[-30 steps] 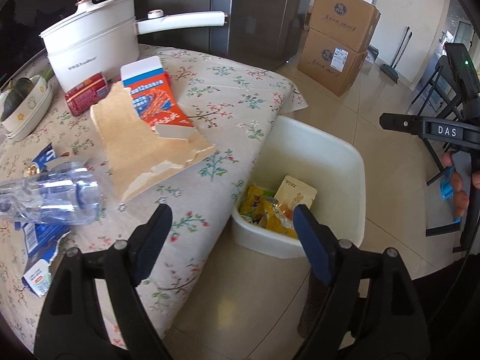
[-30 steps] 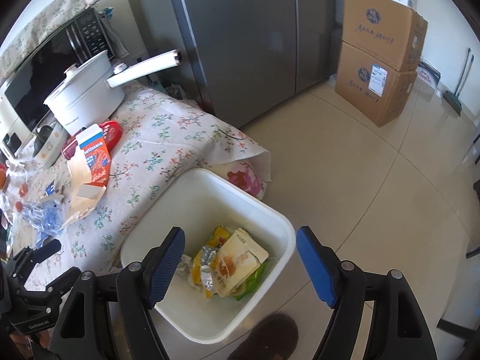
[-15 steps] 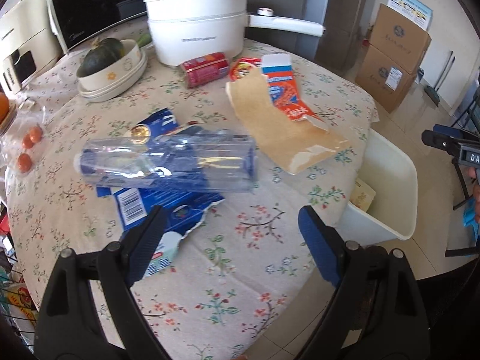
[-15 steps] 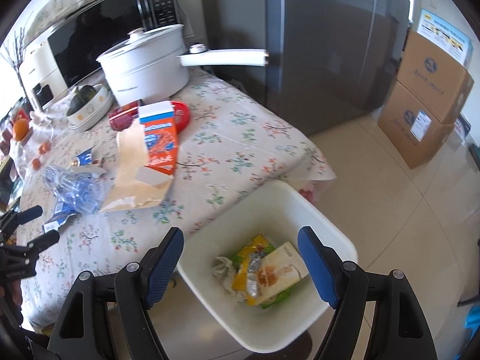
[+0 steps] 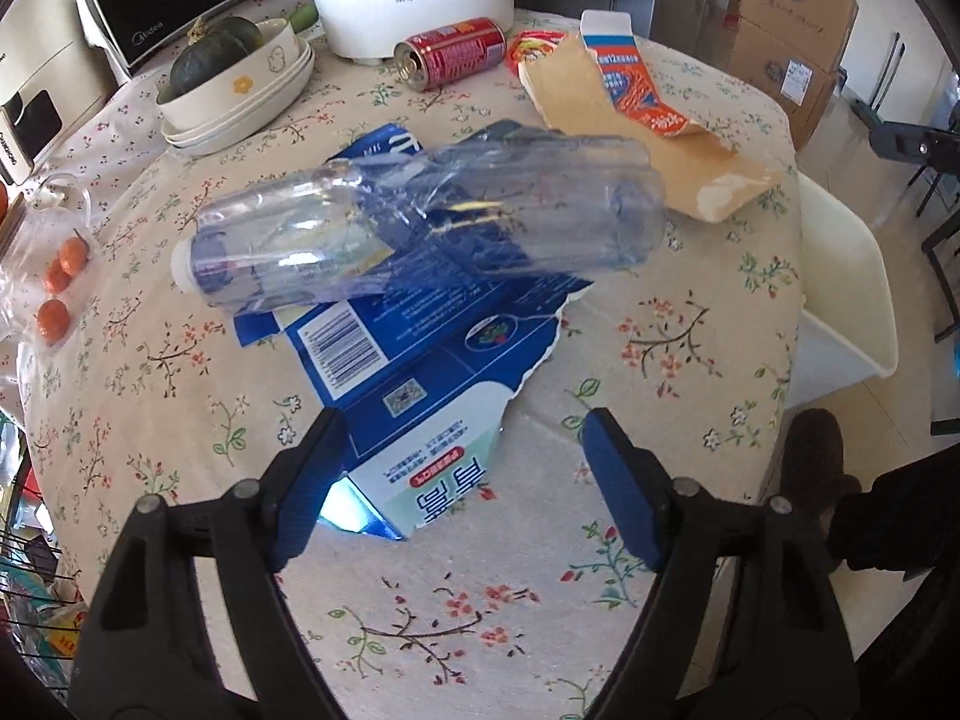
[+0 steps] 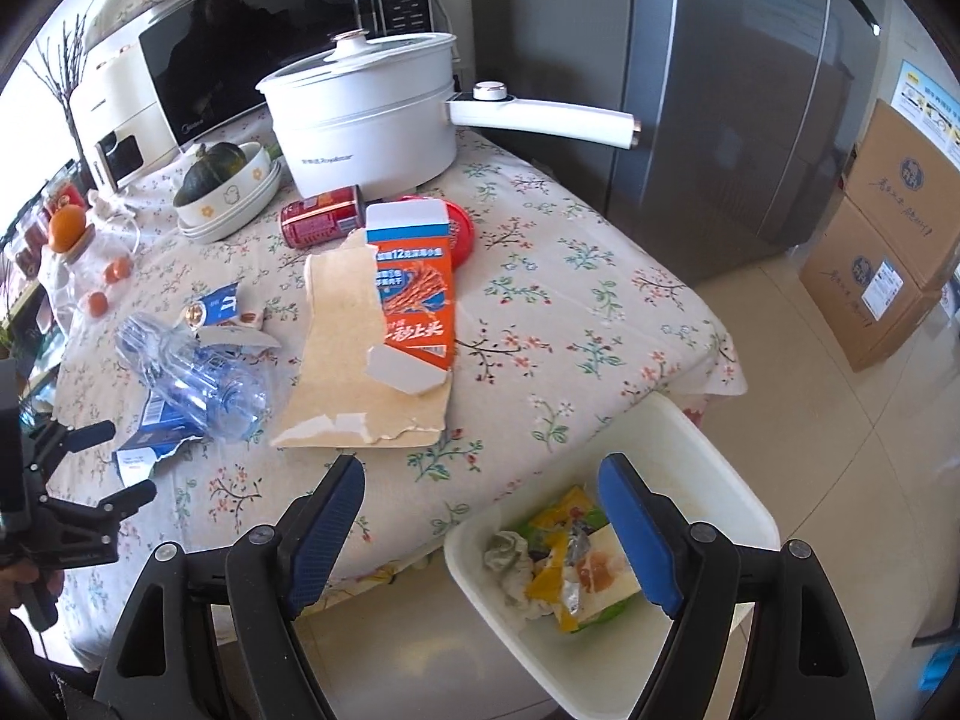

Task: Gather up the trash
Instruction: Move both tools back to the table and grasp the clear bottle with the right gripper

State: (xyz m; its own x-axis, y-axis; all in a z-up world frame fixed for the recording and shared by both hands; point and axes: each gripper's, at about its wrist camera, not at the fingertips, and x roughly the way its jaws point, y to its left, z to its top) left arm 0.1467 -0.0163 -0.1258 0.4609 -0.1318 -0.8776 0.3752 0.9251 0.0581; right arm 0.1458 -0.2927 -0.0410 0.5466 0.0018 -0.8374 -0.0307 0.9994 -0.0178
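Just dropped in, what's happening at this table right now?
A person is clearing trash from the table with two handheld grippers. The left gripper is closing over the torn blue carton, pads not yet touching; a crushed plastic bottle lies across it. The right gripper hangs open and empty near the white bin, which already holds wrappers. The orange carton and red can remain.

Both wrist views tilt steeply down; left close over table, right farther back; shared: table, bin
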